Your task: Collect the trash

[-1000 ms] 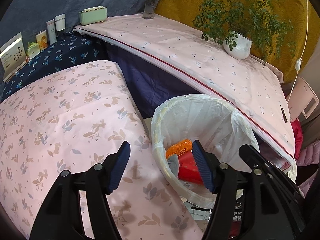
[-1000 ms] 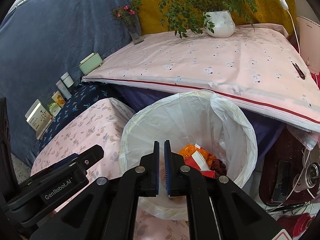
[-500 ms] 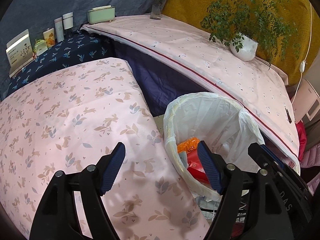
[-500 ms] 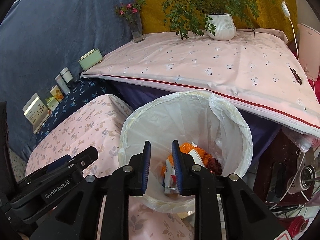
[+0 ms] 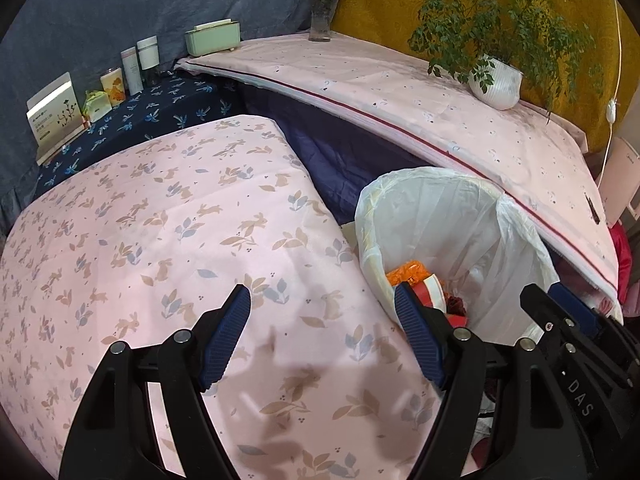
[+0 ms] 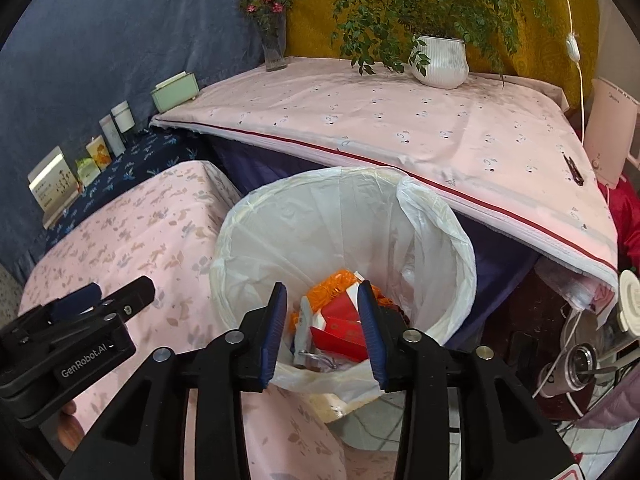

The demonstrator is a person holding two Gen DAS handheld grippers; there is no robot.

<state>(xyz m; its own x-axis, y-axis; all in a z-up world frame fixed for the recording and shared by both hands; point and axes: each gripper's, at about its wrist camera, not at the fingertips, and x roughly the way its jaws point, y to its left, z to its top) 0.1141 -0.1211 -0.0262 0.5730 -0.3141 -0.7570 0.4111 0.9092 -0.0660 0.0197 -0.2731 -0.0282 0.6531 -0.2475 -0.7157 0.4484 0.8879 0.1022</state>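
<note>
— While your right gripper [image 6: 322, 330] hangs over the bin [image 6: 436, 216], where's the trash [image 6: 340, 320]?
— Inside the liner, orange and red pieces; fingers [image 6: 276, 328] parted, empty.
— Left gripper [image 5: 322, 338]?
— Fingers wide, empty, over the counter [image 5: 160, 240] beside the bin.

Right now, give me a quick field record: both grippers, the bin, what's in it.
left gripper: open, empty, over the rabbit-print pink cloth
right gripper: open, empty, above the trash bin's mouth
trash bin: white liner bag, between the two pink-covered surfaces
bin contents: orange wrapper, red and white packaging, silvery wrapper
background: potted plant, flower vase
</note>
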